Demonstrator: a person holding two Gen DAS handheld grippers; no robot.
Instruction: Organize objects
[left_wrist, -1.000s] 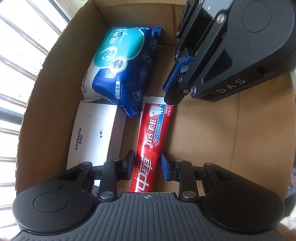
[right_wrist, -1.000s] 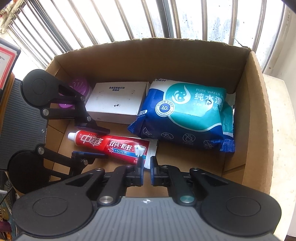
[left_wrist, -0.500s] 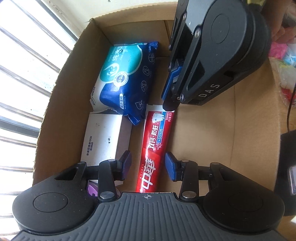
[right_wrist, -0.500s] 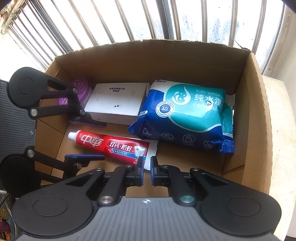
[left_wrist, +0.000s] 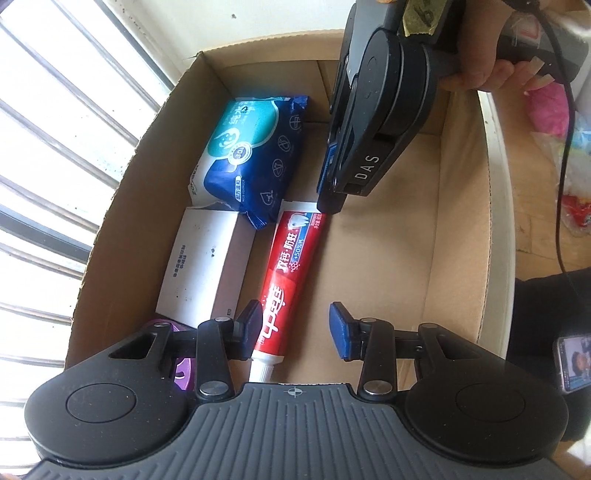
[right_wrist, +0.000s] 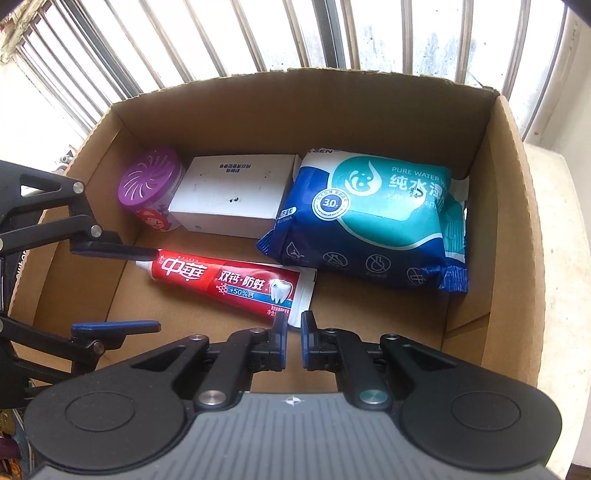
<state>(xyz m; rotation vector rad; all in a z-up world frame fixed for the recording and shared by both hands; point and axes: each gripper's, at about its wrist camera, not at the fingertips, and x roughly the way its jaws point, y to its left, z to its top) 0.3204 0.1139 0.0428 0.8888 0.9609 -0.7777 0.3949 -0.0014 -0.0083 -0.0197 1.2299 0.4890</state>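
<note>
So the cardboard box (right_wrist: 513, 206) is sitting by the barred window, and going left to right in the right wrist view: the left claw (right_wrist: 122, 290) is hanging wide open over the cap end of the toothpaste tube (right_wrist: 225, 282), holding nothing. Behind it a purple air freshener (right_wrist: 149, 186) is sitting in the back-left corner, a white carton (right_wrist: 234, 194) is lying right beside it, and the blue wet wipes pack (right_wrist: 373, 221) is filling the back right, one corner touching the carton. The tube is lying flat on the box floor in front of those three, crimped end pointing at the right claw (right_wrist: 293, 330), which is nearly closed with just a thin gap and gripping nothing. My guess is the tube is light, soft and a bit slick, so squeezing mid-body would dent it. I'd be grabbing near the stiff shoulder by the cap, or across the flat crimp, with gentle pressure. The wipes pack looks squishy too.
</note>
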